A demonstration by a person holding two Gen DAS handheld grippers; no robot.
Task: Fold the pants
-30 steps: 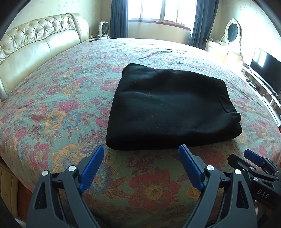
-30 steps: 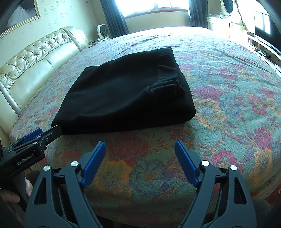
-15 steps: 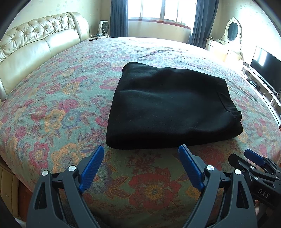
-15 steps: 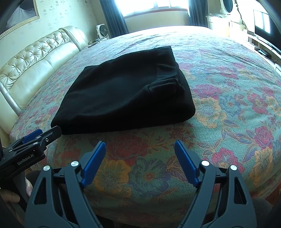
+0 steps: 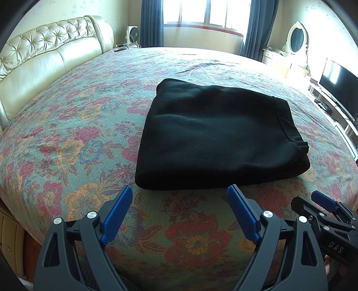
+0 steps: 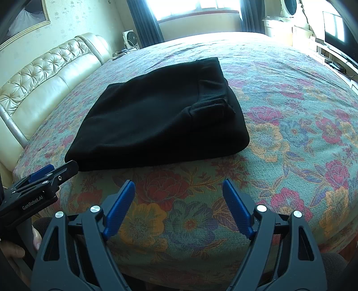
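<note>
The black pants [image 5: 214, 136] lie folded into a thick rectangle on the floral bedspread [image 5: 73, 143]; they also show in the right wrist view [image 6: 161, 116], waistband on the right side. My left gripper [image 5: 180, 208] is open and empty, just short of the pants' near edge. My right gripper [image 6: 179, 201] is open and empty, a little back from the near edge. Each gripper shows in the other's view: the right one [image 5: 324, 206] at lower right, the left one [image 6: 44, 176] at lower left.
A cream tufted headboard [image 5: 44, 58] runs along the left. A window with dark curtains [image 5: 201, 20] is at the back. A dresser with an oval mirror [image 5: 295, 38] and a TV [image 5: 337, 85] stand at the right. The bed's front edge is below the grippers.
Both grippers have drifted very slightly; the pants lie unmoved and both jaws stay open.
</note>
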